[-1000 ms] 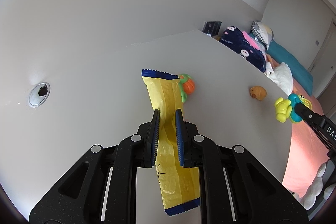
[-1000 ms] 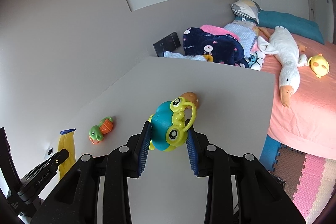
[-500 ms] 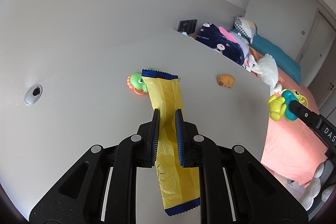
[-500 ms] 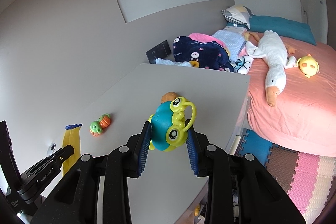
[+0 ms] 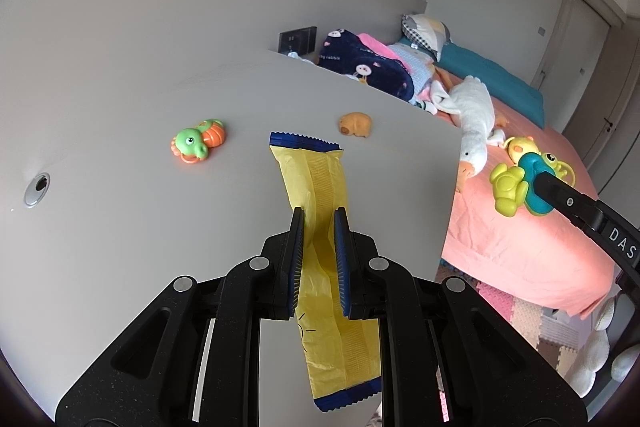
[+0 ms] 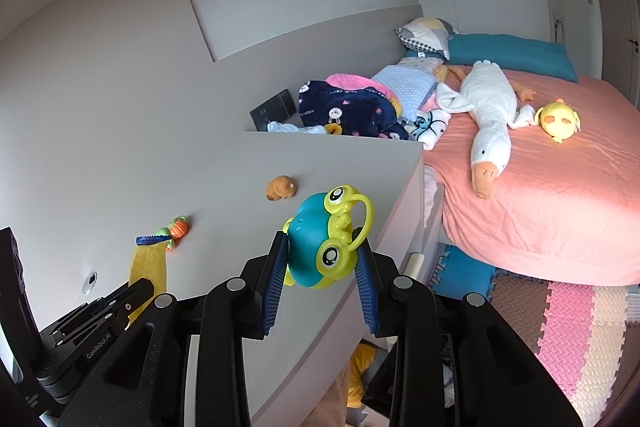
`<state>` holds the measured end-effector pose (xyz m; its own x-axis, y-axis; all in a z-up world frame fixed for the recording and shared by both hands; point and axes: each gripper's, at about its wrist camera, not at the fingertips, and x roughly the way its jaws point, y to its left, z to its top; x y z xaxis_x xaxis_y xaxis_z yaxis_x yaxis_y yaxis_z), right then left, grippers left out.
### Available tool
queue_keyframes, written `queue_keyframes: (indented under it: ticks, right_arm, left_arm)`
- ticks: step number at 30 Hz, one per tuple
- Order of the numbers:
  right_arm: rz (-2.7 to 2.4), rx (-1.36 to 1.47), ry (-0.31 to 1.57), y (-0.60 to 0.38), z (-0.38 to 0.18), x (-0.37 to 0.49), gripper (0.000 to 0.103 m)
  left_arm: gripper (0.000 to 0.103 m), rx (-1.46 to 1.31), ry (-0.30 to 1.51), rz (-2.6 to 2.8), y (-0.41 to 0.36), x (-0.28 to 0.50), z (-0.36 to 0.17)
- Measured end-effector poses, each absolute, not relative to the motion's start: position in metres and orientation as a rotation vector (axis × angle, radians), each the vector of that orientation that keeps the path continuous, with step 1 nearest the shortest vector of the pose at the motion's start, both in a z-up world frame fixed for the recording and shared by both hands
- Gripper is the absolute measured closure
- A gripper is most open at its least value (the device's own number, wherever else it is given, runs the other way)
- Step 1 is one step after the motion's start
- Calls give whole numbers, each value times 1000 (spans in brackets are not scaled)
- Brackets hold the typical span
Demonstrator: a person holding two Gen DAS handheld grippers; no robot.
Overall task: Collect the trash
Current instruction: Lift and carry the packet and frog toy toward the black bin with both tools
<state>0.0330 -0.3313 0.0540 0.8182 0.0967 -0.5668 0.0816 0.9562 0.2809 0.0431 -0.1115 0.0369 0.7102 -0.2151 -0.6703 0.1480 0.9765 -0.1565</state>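
Note:
My left gripper [image 5: 319,223] is shut on a yellow wrapper with blue ends [image 5: 316,183], held in the air above the grey table [image 5: 120,227]; the wrapper also shows in the right wrist view [image 6: 148,261]. My right gripper [image 6: 320,255] is shut on a teal and yellow frog toy [image 6: 324,247], held above the table's right edge; the toy shows in the left wrist view [image 5: 520,183]. A green and orange seahorse toy [image 5: 198,143] and a small orange toy [image 5: 355,125] lie on the table.
A round metal grommet [image 5: 37,184] sits in the table at the left. A bed with a pink sheet [image 6: 560,187], a white goose plush [image 6: 490,119] and a yellow chick plush [image 6: 558,119] stands to the right. Foam mats [image 6: 560,327] cover the floor.
Both grippers have pulled back and turned right, still holding the wrapper and the frog toy. The table toys appear farther left, and more of the bed and floor shows.

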Motion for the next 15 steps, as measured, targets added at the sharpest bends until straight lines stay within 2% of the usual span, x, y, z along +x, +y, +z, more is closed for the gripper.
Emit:
queue_keyframes:
  ticks: [15]
  right_arm:
    - [-118, 301, 581, -383, 55, -7, 68]
  left_arm:
    - [89, -34, 766, -327, -180, 37, 33]
